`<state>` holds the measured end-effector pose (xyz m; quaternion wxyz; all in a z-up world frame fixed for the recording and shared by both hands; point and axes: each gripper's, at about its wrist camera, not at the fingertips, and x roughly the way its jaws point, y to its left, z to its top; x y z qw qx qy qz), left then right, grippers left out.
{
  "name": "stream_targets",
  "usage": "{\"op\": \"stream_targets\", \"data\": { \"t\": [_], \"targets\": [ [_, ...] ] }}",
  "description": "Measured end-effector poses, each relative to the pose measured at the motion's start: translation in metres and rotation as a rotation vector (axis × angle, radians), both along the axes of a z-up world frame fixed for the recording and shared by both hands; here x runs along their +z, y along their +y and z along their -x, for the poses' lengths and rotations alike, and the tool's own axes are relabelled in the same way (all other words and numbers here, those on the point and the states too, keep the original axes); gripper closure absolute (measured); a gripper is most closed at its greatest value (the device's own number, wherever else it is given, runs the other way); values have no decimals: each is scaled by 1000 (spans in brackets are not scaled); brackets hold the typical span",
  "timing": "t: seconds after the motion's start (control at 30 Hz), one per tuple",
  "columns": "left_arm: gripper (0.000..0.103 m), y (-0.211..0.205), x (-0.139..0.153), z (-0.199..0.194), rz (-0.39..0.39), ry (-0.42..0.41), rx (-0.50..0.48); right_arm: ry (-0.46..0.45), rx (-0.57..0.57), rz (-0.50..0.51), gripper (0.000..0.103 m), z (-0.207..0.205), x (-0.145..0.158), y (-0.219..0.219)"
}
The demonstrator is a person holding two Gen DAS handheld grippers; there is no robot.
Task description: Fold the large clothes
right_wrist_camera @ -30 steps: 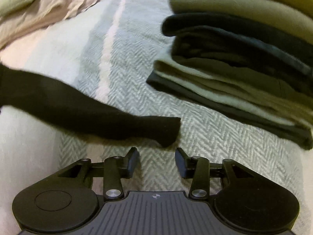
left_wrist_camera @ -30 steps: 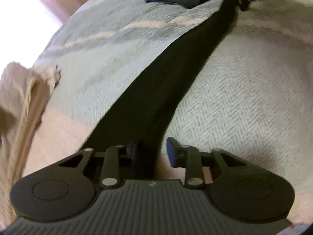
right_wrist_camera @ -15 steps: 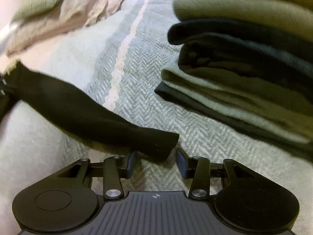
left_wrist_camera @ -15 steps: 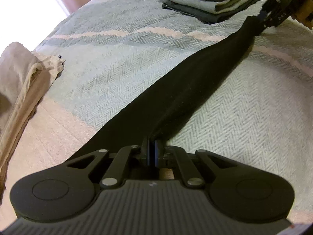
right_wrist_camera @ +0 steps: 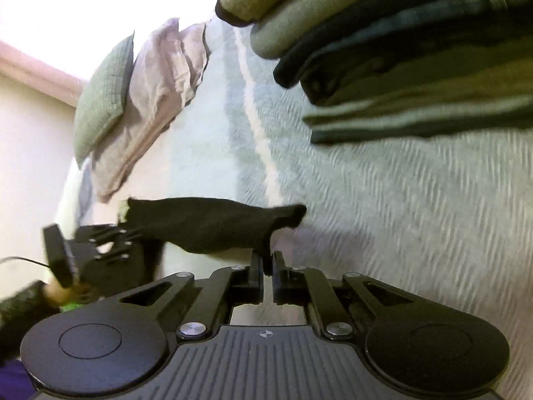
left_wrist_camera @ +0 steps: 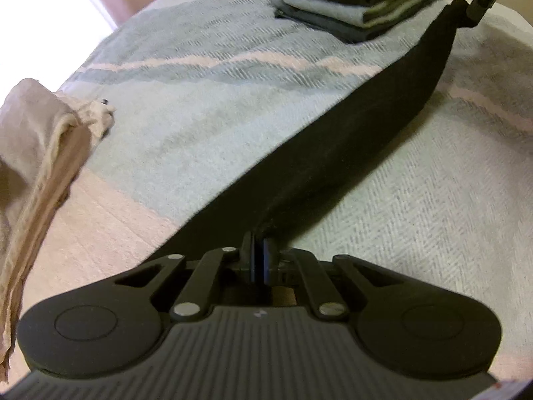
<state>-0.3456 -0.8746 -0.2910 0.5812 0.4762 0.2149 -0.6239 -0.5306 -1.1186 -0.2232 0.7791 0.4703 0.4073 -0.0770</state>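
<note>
A long black garment (left_wrist_camera: 349, 153) stretches across the bed between my two grippers, lifted off the blanket. My left gripper (left_wrist_camera: 258, 250) is shut on its near end. Its far end runs up to my right gripper (left_wrist_camera: 479, 6) at the top right of the left wrist view. In the right wrist view my right gripper (right_wrist_camera: 267, 263) is shut on the black garment (right_wrist_camera: 213, 226), whose loose tip sticks out to the right. The left gripper (right_wrist_camera: 100, 243) shows at the far left, holding the other end.
A herringbone blanket (left_wrist_camera: 433, 233) with grey and pink stripes covers the bed. A stack of folded clothes (left_wrist_camera: 349, 3) stands at the far side, close to my right gripper, and fills the upper right of the right wrist view (right_wrist_camera: 416, 66). Beige cloth (left_wrist_camera: 33, 166) lies at the left; pillows (right_wrist_camera: 140, 93) rest beyond.
My left gripper shut on the black garment's end early on. My right gripper then shut on the other end, rolled and rose. The garment now hangs taut and lifted between them.
</note>
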Motion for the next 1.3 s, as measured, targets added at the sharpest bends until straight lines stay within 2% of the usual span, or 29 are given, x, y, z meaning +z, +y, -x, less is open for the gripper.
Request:
{"op": "stream_targets", "data": {
  "t": [0.03, 0.13, 0.23, 0.3, 0.33, 0.37, 0.4, 0.43, 0.47, 0.6, 0.67, 0.73, 0.77, 0.8, 0.83, 0.87, 0.93, 0.97, 1.07, 1.2, 1.27, 1.3],
  "targets": [
    [100, -1, -5, 3, -22, -17, -28, 48, -37, -41, 102, 1, -11, -5],
    [100, -2, -20, 16, -69, -66, -113, 127, -172, -65, 103, 11, -32, -19],
    [100, 0, -20, 18, -69, -65, -108, 221, -270, 41, 103, 20, -43, -23],
    [100, 3, -12, 16, -67, -43, -94, 229, -229, 141, 103, 18, -38, -13],
    [98, 5, -6, 15, -62, -24, -86, 201, -193, 179, 96, 15, -34, -6],
    [97, 6, 0, 14, -53, 1, -76, 174, -172, 198, 78, 14, -32, 0],
    [96, 6, 7, 13, -39, 36, -65, 156, -158, 212, 53, 12, -29, 6],
    [95, 5, 14, 11, -23, 72, -52, 138, -149, 226, 46, 9, -28, 11],
    [95, 2, 22, 9, -3, 118, -35, 114, -143, 242, 43, 7, -27, 16],
    [88, -24, 34, 1, 56, 225, 30, 46, -134, 225, 43, -7, -39, 17],
    [85, -43, 34, -5, 69, 283, 63, 47, -145, 211, 43, -13, -50, 6],
    [78, -62, 24, -8, 44, 287, 62, 67, -159, 207, 43, -21, -59, -3],
    [77, -71, 15, -8, 22, 268, 58, 70, -153, 191, 44, -26, -63, -7],
    [78, -79, 5, -7, -8, 249, 49, 84, -142, 177, 49, -31, -67, -10],
    [78, -85, -4, -8, -43, 247, 39, 89, -119, 164, 86, -35, -69, -12],
    [78, -90, -12, -6, -77, 239, 26, 109, -82, 167, 100, -40, -68, -12],
    [78, -92, -17, -1, -79, 220, -4, 91, -42, 240, 100, -44, -56, -9],
    [78, -93, -17, 0, -62, 209, -7, 71, -61, 276, 100, -43, -48, -12],
    [78, -101, -22, -4, -18, 193, 58, 24, -130, 321, 100, -48, -43, -24],
    [77, -110, -35, -3, -21, 175, 73, 89, -128, 352, 96, -65, -64, -27],
    [77, -109, -32, -4, -15, 178, 69, 75, -180, 315, 85, -56, -66, -29],
    [77, -107, -28, -7, -15, 187, 62, 57, -205, 301, 69, -49, -63, -28]
  ]
}}
